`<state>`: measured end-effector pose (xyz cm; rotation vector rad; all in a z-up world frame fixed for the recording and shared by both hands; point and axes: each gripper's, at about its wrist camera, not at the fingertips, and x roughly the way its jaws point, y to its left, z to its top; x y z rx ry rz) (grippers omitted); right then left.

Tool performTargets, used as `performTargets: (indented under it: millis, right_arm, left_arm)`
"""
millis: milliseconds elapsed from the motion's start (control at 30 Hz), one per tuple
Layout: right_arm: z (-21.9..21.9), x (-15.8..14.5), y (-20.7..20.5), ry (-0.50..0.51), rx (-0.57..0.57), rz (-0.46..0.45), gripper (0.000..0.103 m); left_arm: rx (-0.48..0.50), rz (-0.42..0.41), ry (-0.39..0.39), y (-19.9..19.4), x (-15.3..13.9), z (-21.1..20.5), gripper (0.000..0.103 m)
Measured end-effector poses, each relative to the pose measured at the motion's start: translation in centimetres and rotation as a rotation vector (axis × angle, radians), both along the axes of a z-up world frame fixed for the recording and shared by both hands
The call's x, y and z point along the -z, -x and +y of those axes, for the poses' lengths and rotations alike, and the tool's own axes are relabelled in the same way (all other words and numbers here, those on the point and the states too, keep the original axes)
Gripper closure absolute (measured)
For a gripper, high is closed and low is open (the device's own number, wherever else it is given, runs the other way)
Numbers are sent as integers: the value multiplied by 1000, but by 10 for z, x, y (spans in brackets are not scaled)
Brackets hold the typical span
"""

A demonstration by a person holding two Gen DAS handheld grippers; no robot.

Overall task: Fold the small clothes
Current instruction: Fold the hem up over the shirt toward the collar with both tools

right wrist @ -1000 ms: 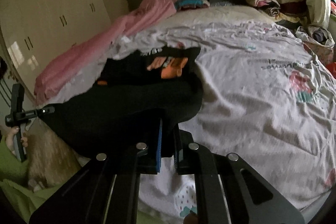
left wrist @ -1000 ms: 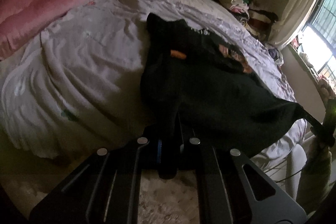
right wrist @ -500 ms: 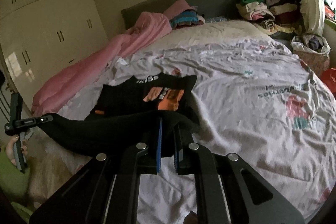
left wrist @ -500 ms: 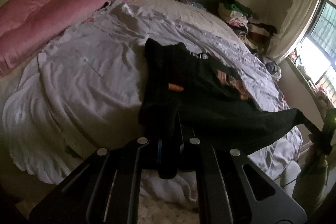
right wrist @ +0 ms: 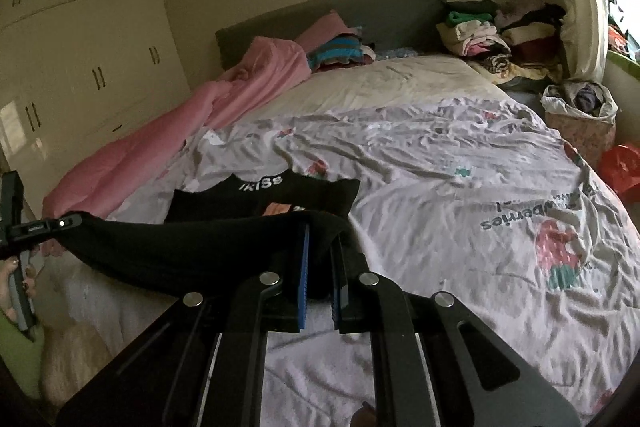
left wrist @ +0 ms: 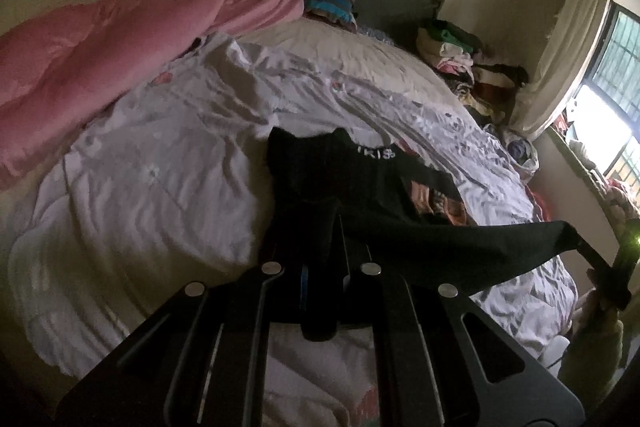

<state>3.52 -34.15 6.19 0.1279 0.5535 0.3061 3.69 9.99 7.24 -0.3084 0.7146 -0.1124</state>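
Note:
A small black shirt [left wrist: 360,187] with white lettering and an orange print lies with its top part on the white bedsheet [left wrist: 160,167]. Its near hem is lifted off the bed and stretched between the two grippers. My left gripper [left wrist: 320,227] is shut on one corner of the hem. My right gripper [right wrist: 320,227] is shut on the other corner of the black shirt [right wrist: 224,243]. In the right wrist view the left gripper [right wrist: 68,223] shows at the far left, held by a hand. In the left wrist view the right gripper [left wrist: 588,251] shows at the far right.
A pink duvet [left wrist: 100,47] lies along the bed's left side. Folded clothes [right wrist: 340,51] sit by the grey headboard and a clothes pile [right wrist: 500,39] at the far right corner. A bag of laundry [right wrist: 580,111] and a red bag [right wrist: 620,163] stand beside the bed.
Both grippers have risen and moved forward over the bed with the hem. The lifted fabric has tightened into a narrow band, and more of the printed front lies in view beyond it.

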Motion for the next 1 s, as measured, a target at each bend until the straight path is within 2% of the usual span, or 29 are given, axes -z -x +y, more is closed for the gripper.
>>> performTargets:
  millis: [500, 1000]
  right_arm:
    - [15, -4, -73, 23, 45, -2, 95]
    - [20, 31, -137, 37, 97, 81, 95]
  left_arm:
    - [-21, 5, 42, -67, 5, 16, 101]
    - [-51, 64, 6, -126, 36, 18, 101]
